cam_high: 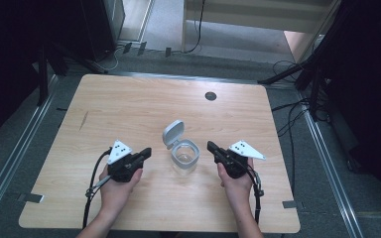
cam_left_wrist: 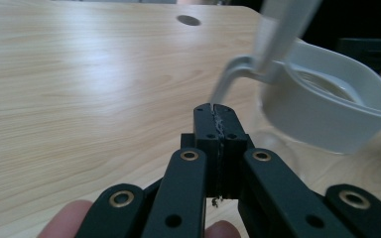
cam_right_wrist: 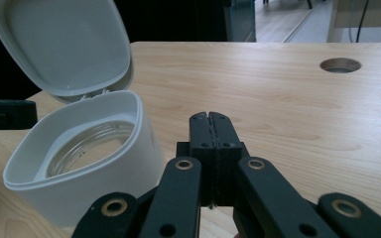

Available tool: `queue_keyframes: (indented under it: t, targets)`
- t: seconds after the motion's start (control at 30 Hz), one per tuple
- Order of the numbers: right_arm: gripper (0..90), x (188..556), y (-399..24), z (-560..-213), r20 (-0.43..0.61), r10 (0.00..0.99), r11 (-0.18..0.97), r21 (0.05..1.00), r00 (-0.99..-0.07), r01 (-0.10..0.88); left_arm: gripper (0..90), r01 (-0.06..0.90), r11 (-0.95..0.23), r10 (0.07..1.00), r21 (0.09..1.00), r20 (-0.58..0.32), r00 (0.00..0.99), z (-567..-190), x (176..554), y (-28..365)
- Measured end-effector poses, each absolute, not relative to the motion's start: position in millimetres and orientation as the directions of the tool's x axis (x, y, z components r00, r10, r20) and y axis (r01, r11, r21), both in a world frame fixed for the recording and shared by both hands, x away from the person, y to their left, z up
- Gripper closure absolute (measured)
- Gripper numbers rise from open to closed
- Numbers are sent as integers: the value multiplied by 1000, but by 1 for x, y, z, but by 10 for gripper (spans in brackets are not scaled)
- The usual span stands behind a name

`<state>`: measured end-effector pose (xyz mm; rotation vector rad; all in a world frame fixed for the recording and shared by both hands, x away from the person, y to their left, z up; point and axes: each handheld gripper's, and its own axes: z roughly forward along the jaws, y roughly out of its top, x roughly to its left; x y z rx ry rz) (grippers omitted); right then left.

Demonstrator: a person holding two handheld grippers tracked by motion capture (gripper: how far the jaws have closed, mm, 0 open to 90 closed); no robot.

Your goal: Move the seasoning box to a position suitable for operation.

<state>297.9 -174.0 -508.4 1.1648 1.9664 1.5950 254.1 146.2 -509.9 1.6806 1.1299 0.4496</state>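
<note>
left gripper (cam_high: 147, 151) closed, right gripper (cam_high: 211, 146) closed

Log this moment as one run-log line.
left gripper: shut, empty, left of jar | right gripper: shut, empty, right of jar | jar: upright, mid-table, hinged lid open | table: wood

bright even light on the table (cam_high: 129, 104), dark surroundings, soft low-resolution frames, nearby container (cam_left_wrist: 327, 109) blurred

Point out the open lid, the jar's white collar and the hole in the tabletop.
open lid (cam_right_wrist: 62, 44): right gripper view, middle of its inner face.
white collar (cam_right_wrist: 139, 144): right gripper view, its outer wall.
hole (cam_high: 210, 95): high view, its centre, far side of the table.
</note>
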Motion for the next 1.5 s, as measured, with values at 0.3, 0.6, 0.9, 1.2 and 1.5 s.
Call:
queue_keyframes:
  t: [0.3,0.6,0.9,1.2,1.5]
  targets:
    - [900,293,-160,-509,215,745,52,925,-632,375,900,473,-162,783,866,-178,595,-515,252,105]
    - [900,290,-158,-512,215,733,70,920,-645,386,900,471,-167,782,866,-175,598,-513,250,103]
    - [900,277,-152,-515,188,711,112,921,-678,373,900,473,-146,799,869,-178,574,-512,253,114]
    - [900,265,-139,-513,175,678,135,925,-714,354,900,481,-115,817,869,-193,543,-513,256,125]
    - [900,267,-141,-514,168,696,137,923,-698,359,717,470,-67,839,880,-205,504,-519,264,149]
